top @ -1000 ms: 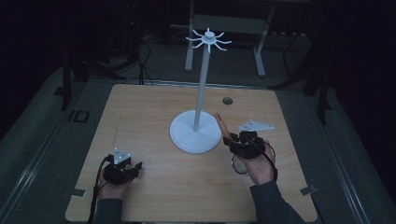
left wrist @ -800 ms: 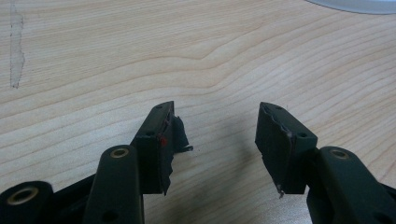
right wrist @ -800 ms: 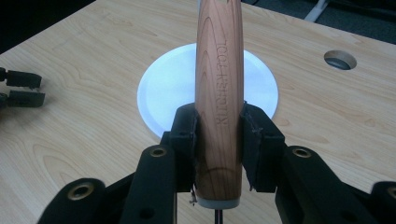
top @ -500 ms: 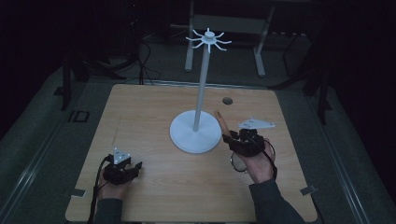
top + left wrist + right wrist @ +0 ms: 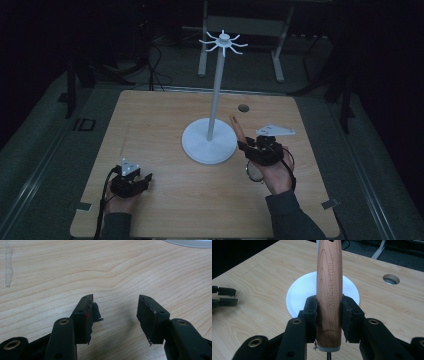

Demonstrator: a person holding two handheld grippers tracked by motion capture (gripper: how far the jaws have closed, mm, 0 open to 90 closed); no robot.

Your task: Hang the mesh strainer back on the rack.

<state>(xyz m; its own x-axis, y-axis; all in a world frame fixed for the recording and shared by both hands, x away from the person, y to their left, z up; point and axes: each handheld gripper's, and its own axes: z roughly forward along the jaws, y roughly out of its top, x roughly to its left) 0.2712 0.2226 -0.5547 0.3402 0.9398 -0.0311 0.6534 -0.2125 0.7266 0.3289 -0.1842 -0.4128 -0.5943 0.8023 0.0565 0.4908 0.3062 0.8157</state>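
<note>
Wooden-handled kitchen tool [image 5: 329, 290], one in all, is pinched between the right gripper's [image 5: 248, 146] fingers [image 5: 348, 315], just right of the white stand's base. One wooden surface [image 5: 150, 125] carries one tall white stand [image 5: 210, 142] with hook arms on top. Two grippers: the left gripper [image 5: 116, 315] rests low left, fingers spread and empty. Since a second ago, the right gripper has barely shifted.

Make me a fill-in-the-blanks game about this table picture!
1. The right gripper is shut on a handle made of ____.
2. The left gripper has its jaws ____, with nothing between them.
3. The tall stand on the table is coloured ____.
4. The stand's base has a ____ shape.

Missing words: wood; open; white; round
</note>
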